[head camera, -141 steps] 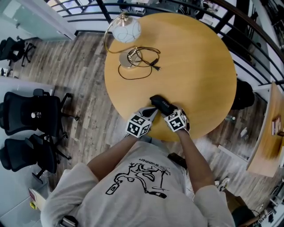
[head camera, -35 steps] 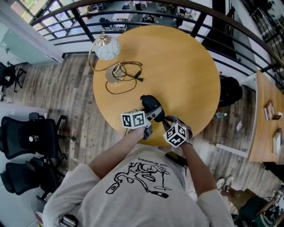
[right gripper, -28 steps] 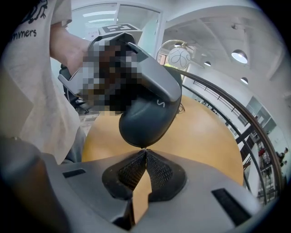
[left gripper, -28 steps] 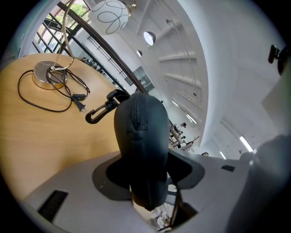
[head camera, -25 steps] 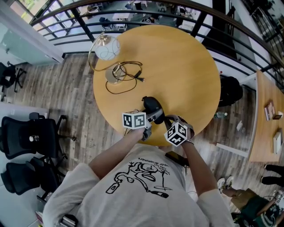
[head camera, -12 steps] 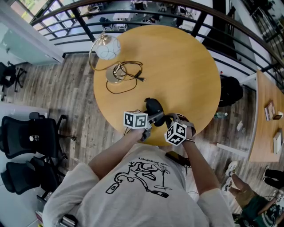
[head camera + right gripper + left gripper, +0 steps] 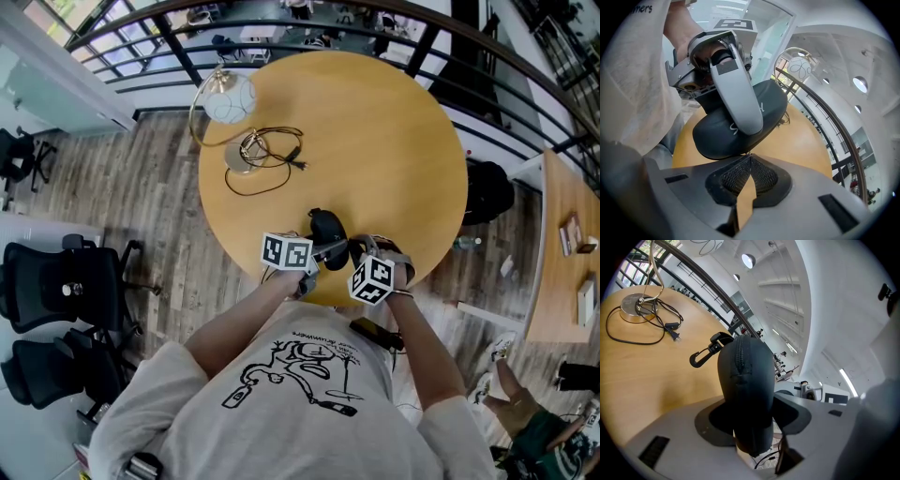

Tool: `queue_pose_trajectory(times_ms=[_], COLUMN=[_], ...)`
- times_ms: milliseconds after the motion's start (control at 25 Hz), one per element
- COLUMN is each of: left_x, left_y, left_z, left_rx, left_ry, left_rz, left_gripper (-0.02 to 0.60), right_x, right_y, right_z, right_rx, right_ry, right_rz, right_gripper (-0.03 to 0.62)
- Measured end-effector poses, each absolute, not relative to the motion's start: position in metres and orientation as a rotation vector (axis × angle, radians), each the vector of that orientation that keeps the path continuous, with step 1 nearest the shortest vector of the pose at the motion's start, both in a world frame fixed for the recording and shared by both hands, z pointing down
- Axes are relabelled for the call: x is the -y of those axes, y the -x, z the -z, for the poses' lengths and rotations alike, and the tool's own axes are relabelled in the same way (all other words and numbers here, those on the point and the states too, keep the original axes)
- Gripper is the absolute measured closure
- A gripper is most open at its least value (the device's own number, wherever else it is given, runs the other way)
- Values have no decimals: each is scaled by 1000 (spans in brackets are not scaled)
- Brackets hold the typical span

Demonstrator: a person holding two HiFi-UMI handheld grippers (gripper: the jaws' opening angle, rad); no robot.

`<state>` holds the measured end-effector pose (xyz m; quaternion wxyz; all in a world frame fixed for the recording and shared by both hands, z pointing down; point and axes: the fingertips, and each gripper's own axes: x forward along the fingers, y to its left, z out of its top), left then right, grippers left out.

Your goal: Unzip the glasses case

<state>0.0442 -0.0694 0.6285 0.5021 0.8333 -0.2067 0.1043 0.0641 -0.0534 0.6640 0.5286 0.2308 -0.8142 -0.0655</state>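
The black glasses case (image 7: 326, 228) is held up over the near edge of the round wooden table (image 7: 394, 141). My left gripper (image 7: 328, 251) is shut on it, a pad on each broad face (image 7: 745, 390). The zip seam runs over the case's rounded end, and a black clip (image 7: 705, 352) hangs off it. In the right gripper view one left finger (image 7: 736, 93) lies across the case (image 7: 708, 136). My right gripper (image 7: 749, 157) is shut, its tips pinching a tiny zipper pull at the case's lower seam. It meets the case from the right (image 7: 352, 248).
A lamp (image 7: 228, 98) with a brass base and a looped black cord (image 7: 272, 155) stands at the table's far left. Black office chairs (image 7: 56, 281) are on the floor to the left. A dark railing curves behind the table. A phone (image 7: 375, 336) lies on the person's lap.
Several seconds ago the case lay on the table between both grippers. Now it is held up, gripped by both. Over the last second both grippers have barely shifted.
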Motion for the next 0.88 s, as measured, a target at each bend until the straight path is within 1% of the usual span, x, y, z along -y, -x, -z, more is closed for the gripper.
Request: queue_pose_trajectory(times_ms=[880], left_x=[34], left_y=[-57], left_z=[-642], left_rx=[357], left_ry=[-2014], left_rz=[-382], left_gripper=[351], right_x=[66], right_y=[-61], right_z=[-652], right_rx=[1907], right_ry=[-514], right_rz=[301], right_gripper=[571])
